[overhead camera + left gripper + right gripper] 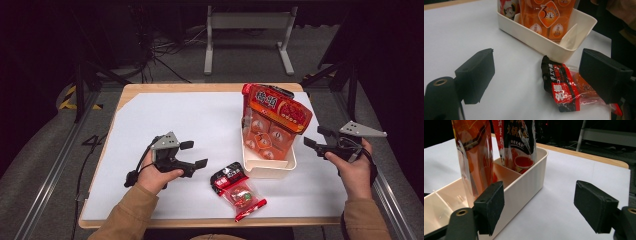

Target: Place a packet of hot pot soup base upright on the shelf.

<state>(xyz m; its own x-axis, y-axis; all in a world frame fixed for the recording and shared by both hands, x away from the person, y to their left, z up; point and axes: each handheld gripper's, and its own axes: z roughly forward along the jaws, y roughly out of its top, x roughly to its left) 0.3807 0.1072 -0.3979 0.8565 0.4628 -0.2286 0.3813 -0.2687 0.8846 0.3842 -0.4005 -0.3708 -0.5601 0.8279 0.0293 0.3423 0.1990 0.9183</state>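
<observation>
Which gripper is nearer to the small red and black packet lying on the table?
Left. The left gripper, open, is just beside the packet. The right gripper, open, is beyond the white bin.

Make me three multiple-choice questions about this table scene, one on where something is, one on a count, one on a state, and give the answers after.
1. Where does the red-and-black snack packet lie?
A. inside the cream bin
B. on the white sheet in front of the cream bin
C. on the floor

2. How many orange packs stand in the bin in the high view?
A. one
B. three
C. none

3. How does the left gripper stand?
A. shut on the packet
B. open, nothing pressed
C. shut on the bin's rim

Answers: B, the packet lies flat on the sheet just outside the bin's near wall; A, a single large orange pack rises there; B, the left gripper view has its fingers wide apart with the packet untouched.
</observation>
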